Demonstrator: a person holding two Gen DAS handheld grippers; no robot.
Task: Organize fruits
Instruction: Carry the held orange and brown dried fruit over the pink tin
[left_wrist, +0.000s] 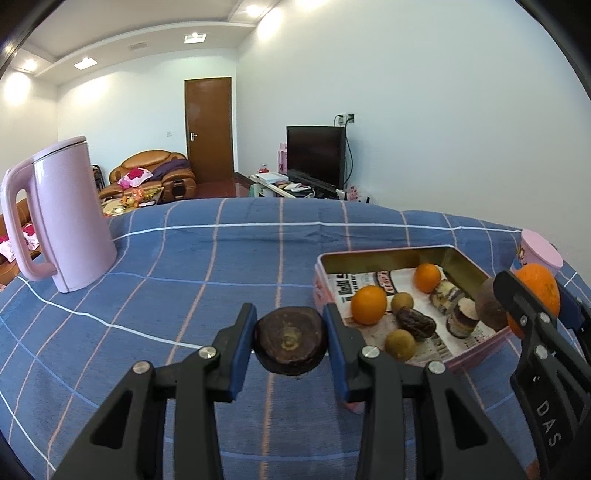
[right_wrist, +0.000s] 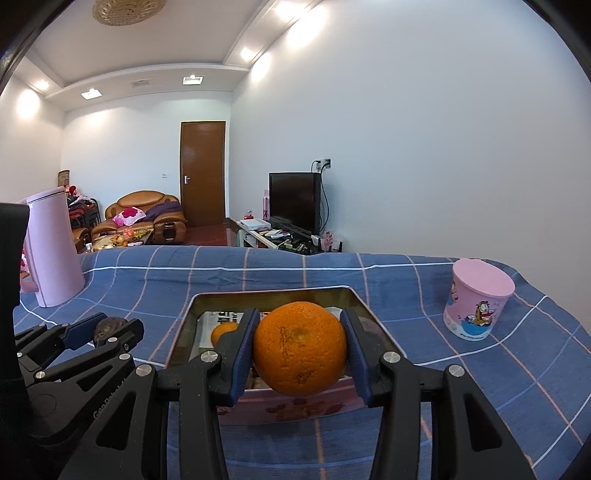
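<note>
Centre frame, we clamp a firm orange (right_wrist: 300, 347) in the right gripper (right_wrist: 300, 350) and a soft brown fruit (left_wrist: 290, 341) in the left gripper (left_wrist: 290, 343), both squeezed gently across the middle.

Premises: a home living room. Evidence: leather sofa (right_wrist: 146, 212) with cushions, television (right_wrist: 294, 201) on a low stand, wooden door (right_wrist: 202, 173), recessed ceiling lights.

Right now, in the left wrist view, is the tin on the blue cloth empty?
No: the tin already holds two oranges, small brownish fruits and other pieces on a paper lining.
</note>
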